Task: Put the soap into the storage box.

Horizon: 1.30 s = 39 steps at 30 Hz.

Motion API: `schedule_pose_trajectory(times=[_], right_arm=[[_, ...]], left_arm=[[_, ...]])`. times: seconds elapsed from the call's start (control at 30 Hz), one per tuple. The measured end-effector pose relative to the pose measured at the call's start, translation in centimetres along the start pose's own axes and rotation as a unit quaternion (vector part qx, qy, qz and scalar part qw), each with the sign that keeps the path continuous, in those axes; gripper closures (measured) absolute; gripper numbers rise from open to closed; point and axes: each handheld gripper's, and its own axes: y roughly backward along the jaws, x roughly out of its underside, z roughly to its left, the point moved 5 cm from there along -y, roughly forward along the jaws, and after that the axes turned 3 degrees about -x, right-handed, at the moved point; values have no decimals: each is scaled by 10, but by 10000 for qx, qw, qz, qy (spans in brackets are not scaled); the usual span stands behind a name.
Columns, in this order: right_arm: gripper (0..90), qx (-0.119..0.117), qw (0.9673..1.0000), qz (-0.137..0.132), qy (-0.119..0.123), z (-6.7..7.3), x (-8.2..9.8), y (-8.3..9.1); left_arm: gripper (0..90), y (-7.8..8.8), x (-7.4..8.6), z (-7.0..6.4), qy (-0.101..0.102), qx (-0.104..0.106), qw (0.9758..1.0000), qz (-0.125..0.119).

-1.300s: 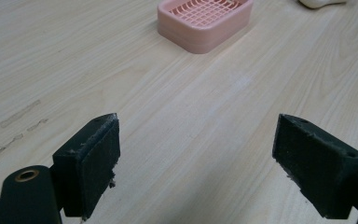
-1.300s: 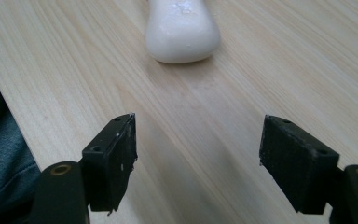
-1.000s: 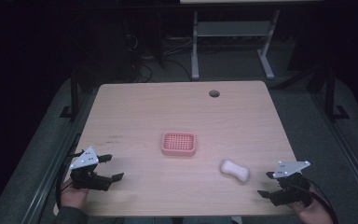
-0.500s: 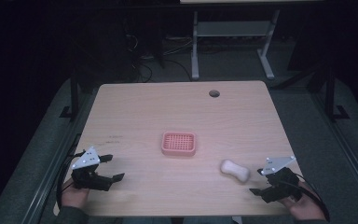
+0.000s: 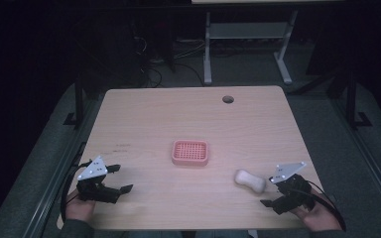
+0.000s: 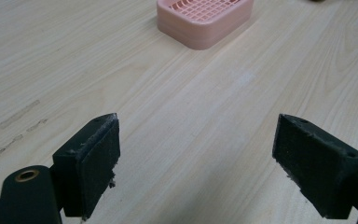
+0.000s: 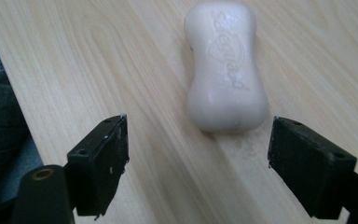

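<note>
A white bar of soap [image 5: 249,180] lies on the wooden table [image 5: 178,114] at the near right. A pink slotted soap dish [image 5: 190,152] sits near the table's middle. My right gripper [image 5: 269,192] is just right of the soap, and its jaws have just been opening. In the right gripper view the soap [image 7: 226,70] lies a little ahead of the right gripper [image 7: 200,135], nothing between the pads. My left gripper [image 5: 121,178] rests at the near left, open. The left gripper [image 6: 198,140] faces the dish [image 6: 205,21] from a distance over bare wood.
A round cable hole [image 5: 227,99] sits near the table's far edge. Beyond the table stand the metal legs of a frame [image 5: 208,49] on dark floor. The table's near edge and a person's trouser leg [image 7: 0,140] lie close beside the right gripper. Faint scuff marks [image 6: 18,116] cross the wood.
My right gripper has moved left from the table's right edge, closer to the soap, and its jaws stand wider. The left gripper, soap and dish have not moved.
</note>
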Motion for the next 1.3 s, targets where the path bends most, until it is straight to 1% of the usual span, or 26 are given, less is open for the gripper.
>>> schedule_pose_trajectory(times=[0.03, 0.1, 0.23, 0.3, 0.37, 0.5, 0.53, 0.6, 0.67, 0.73, 0.93, 1.13, 1.17, 1.23, 1.3], right_arm=[[189, 30, 10000, -23, 32, 0, -2, 0], [188, 28, 10000, 13, 60, 0, -7, -1], [172, -5, 9998, 98, 171, 0, -15, -6], [166, -45, 9997, 121, 196, 0, -19, -10], [165, -89, 9997, 155, 172, 0, -21, -12], [168, -24, 9993, 219, 299, -2, -27, -16], [168, -42, 9993, 250, 264, -1, -28, -17], [171, -41, 9992, 251, 317, -4, -30, -19], [186, -77, 9991, 272, 331, -4, -32, -21], [189, -56, 9988, 325, 349, -4, -34, -23], [211, -95, 9983, 421, 399, -7, -40, -30], [221, -107, 9977, 540, 393, -9, -42, -36], [225, -77, 9977, 563, 382, -10, -43, -37], [242, -70, 9974, 591, 396, -12, -43, -39], [284, -44, 9973, 624, 375, -14, -43, -40]], left_arm=[[148, 0, 0, 0, 2, 2, 10000, -2], [148, 0, 0, 0, -34, 6, 10000, 2], [148, 0, 0, -1, -7, 0, 10000, -15], [148, 0, 0, -1, -10, -7, 10000, -11], [148, 0, 0, 0, -12, -2, 10000, -8], [148, 0, 0, 0, -27, 2, 10000, 9], [148, 0, 0, 0, -28, 0, 10000, 11], [148, 0, 0, -1, -32, 0, 10000, 17], [148, 0, 0, -1, -28, -1, 10000, 19], [148, -1, 0, -1, -23, -4, 10000, 15], [148, -1, 0, -1, -25, -2, 10000, 15], [148, 0, -1, -1, -6, 12, 10000, -15], [148, 0, -1, -1, -12, 10, 10000, -17], [148, 0, -1, -1, -14, 8, 10000, -13], [148, 0, -1, -1, -21, 5, 10000, -6]])
